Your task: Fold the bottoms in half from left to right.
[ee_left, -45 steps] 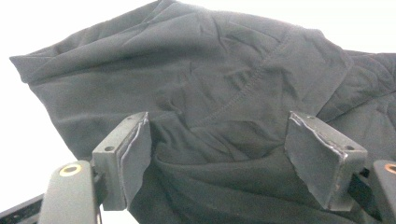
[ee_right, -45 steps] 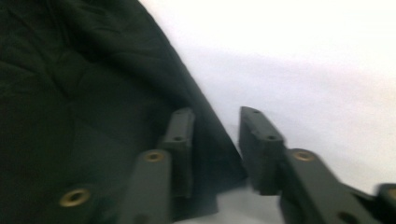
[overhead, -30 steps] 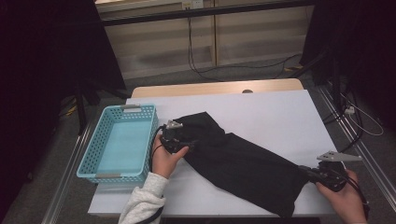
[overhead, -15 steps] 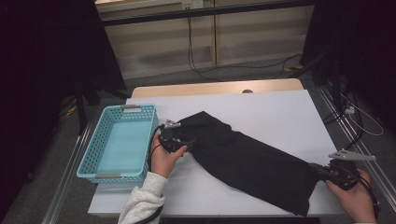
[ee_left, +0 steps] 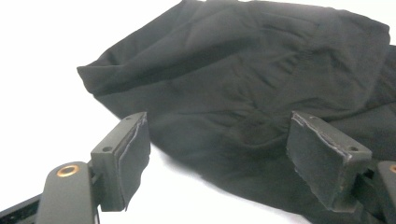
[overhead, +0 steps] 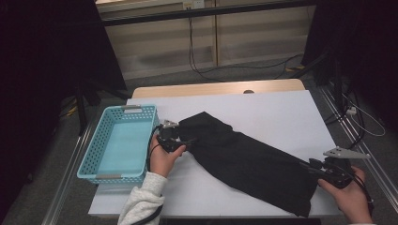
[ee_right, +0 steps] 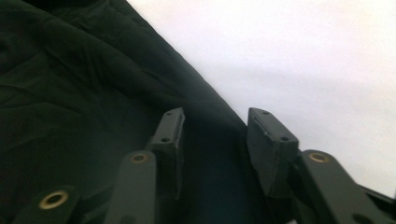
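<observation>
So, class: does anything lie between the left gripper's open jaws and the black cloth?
Nothing visible does. The left gripper faces the black cloth directly, jaws open, with bare white table beside it.

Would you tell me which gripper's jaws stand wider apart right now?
The left gripper, at the black cloth's end by the blue basket; the right gripper's jaws, just opening, stand narrower.

Dim rm, white table (overhead: 281,112), grey carpet floor (overhead: 197,79) w/ cables (overhead: 202,70), pale wall panels (overhead: 159,37)
</observation>
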Available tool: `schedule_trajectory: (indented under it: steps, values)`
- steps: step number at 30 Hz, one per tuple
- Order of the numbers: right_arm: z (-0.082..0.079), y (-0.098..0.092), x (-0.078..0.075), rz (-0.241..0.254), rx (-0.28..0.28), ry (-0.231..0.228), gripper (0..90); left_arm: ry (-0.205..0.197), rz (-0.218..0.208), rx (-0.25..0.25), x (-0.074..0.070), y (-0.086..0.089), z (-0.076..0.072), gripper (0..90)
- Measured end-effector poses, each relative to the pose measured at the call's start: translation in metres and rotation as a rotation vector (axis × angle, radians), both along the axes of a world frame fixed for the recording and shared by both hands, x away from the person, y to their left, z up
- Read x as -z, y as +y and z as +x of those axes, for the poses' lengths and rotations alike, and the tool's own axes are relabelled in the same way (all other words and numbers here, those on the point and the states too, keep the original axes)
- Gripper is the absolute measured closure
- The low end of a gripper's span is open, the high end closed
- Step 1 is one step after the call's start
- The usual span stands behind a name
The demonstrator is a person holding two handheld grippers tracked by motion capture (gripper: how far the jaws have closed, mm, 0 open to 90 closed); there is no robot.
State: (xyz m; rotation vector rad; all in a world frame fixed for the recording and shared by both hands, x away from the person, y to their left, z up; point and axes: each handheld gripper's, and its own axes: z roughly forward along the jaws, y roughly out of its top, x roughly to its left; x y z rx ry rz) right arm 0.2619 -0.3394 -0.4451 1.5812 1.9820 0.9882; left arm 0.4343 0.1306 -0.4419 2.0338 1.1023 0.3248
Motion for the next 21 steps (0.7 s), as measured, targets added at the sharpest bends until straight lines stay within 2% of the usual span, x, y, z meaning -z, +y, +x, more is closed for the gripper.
schedule_trajectory:
  steps: [4,6,9,11,13,14,16,17,21]
  values:
    - [0.001,0.003,-0.001,0.013,-0.005,-0.004,50.0,0.001,0.022,-0.023,0.002,0.004,0.003,23.3]
    - [0.001,0.005,-0.002,0.014,-0.009,-0.009,48.6,0.010,0.018,-0.043,0.006,0.006,0.006,23.5]
    - [0.001,0.007,-0.003,0.017,-0.020,-0.012,47.2,0.016,0.018,-0.046,0.008,0.005,0.009,23.6]
    - [0.002,0.010,-0.003,0.020,-0.026,-0.016,46.6,0.024,-0.008,-0.074,0.011,0.005,0.012,22.9]
    - [0.002,0.012,-0.002,0.018,-0.032,-0.015,45.8,0.030,0.006,-0.084,0.015,0.005,0.016,24.3]
    - [0.003,0.012,-0.002,0.017,-0.037,-0.011,45.6,0.046,0.015,-0.103,0.019,0.005,0.020,24.3]
    - [0.003,0.013,-0.002,0.017,-0.037,-0.011,45.4,0.035,0.005,-0.106,0.022,0.004,0.022,23.9]
    - [0.003,0.013,-0.002,0.019,-0.038,-0.011,45.3,0.034,0.003,-0.103,0.022,0.003,0.023,25.3]
    - [0.003,0.012,-0.002,0.022,-0.033,-0.014,45.3,0.055,-0.010,-0.102,0.020,-0.003,0.026,41.9]
